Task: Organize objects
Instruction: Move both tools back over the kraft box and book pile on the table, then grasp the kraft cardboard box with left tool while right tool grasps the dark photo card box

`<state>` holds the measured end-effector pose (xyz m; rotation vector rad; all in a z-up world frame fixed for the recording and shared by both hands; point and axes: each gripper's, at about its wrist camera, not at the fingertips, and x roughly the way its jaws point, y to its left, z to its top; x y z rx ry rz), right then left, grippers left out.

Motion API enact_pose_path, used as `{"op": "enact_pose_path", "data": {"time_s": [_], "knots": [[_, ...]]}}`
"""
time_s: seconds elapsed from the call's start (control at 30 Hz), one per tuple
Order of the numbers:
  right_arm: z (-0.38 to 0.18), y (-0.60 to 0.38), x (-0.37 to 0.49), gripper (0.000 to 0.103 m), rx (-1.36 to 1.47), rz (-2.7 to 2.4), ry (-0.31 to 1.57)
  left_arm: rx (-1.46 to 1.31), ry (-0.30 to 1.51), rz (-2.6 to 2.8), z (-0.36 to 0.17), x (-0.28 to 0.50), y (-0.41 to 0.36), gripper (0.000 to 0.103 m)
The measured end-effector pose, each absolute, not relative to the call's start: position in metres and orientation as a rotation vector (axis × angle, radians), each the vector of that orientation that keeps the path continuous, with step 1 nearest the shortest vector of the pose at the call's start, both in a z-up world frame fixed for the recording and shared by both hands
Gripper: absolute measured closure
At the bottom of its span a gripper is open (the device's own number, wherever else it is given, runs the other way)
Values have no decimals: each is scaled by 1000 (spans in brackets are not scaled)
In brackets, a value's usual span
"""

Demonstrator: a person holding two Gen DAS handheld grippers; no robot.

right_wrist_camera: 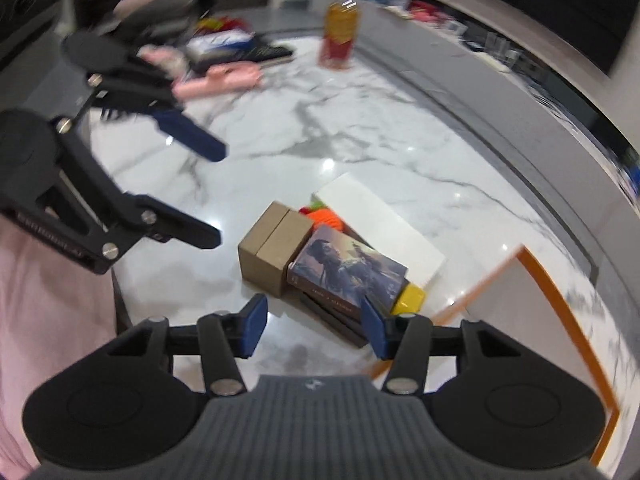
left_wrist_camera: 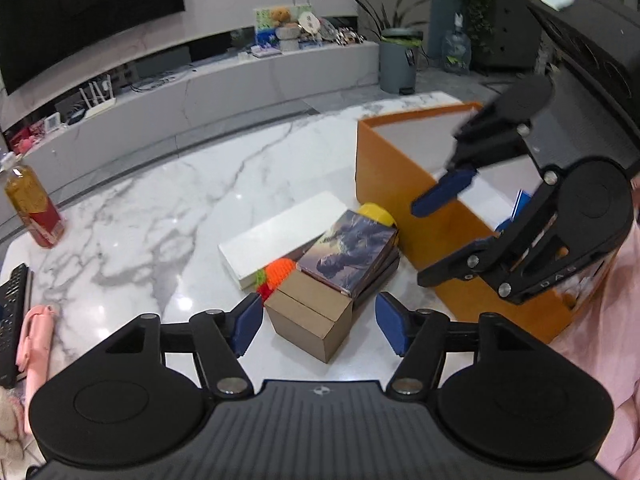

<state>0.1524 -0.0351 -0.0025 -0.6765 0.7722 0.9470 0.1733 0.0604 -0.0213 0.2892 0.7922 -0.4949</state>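
Judging from how things lie, the sorting is barely begun: the marble table [left_wrist_camera: 160,200] holds an orange bin [left_wrist_camera: 384,184] with only a few items visible inside, while a white box [left_wrist_camera: 276,236], a picture book [left_wrist_camera: 352,252], a cardboard box [left_wrist_camera: 312,316] and knitted toys [left_wrist_camera: 280,272] lie heaped just beside it. Both the left tongs [left_wrist_camera: 318,324] and right tongs [right_wrist_camera: 314,328] stand wide and empty.
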Motion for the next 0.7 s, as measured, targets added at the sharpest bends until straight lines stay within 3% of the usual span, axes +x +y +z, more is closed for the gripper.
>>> {"op": "enact_pose_path", "data": {"time_s": [0.23, 0.4, 0.7], "knots": [[-28, -6, 173, 48, -972, 1016, 728, 248, 903, -467, -47, 195, 60, 23], [-48, 9, 174, 42, -1156, 1074, 698, 104, 967, -414, -56, 207, 65, 22], [-65, 22, 180, 39, -1243, 1054, 656, 67, 999, -361, -66, 222, 55, 22]]}}
